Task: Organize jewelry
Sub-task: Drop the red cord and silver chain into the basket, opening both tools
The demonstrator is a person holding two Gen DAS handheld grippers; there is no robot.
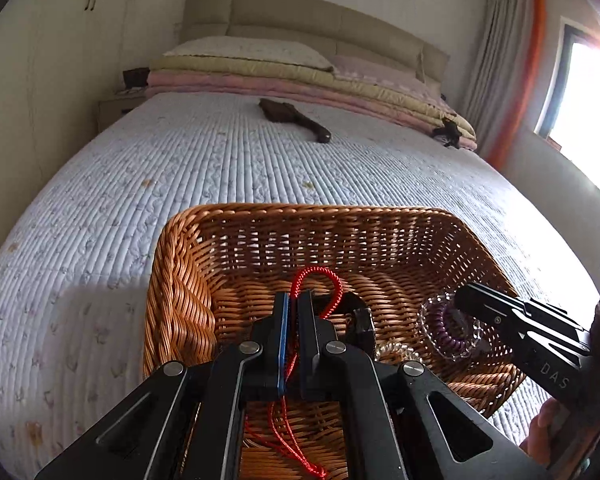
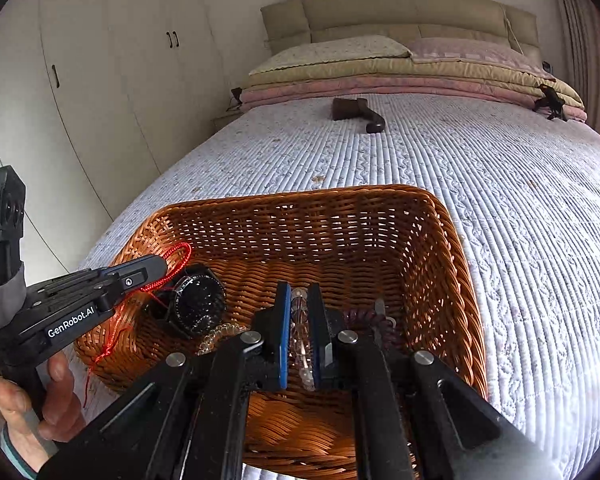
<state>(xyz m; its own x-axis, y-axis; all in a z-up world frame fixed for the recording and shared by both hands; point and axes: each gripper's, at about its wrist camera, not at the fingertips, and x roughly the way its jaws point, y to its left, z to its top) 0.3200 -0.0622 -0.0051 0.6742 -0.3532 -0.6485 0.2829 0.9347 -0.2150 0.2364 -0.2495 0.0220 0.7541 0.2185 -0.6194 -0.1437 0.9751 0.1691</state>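
A brown wicker basket [image 1: 204,280] [image 2: 440,272] sits on the bed. My left gripper [image 1: 294,300] is shut on a red cord [image 1: 320,280] over the basket's left part; it also shows in the right wrist view [image 2: 160,266] with the red cord [image 2: 180,254] looping past its tip. My right gripper [image 2: 299,294] is shut on a clear bead bracelet [image 2: 299,320] over the basket's right part; in the left wrist view [image 1: 466,300] its tip is at the clear bead bracelet [image 1: 448,332]. A black watch [image 2: 198,304] and a purple coil band [image 2: 360,316] lie in the basket.
The basket rests on a pale quilted bedspread [image 1: 220,168]. A dark brown brush [image 1: 296,120] lies far up the bed. Folded quilts and pillows [image 1: 300,80] are stacked at the headboard. White wardrobes [image 2: 100,80] stand left of the bed, a window [image 1: 580,92] to the right.
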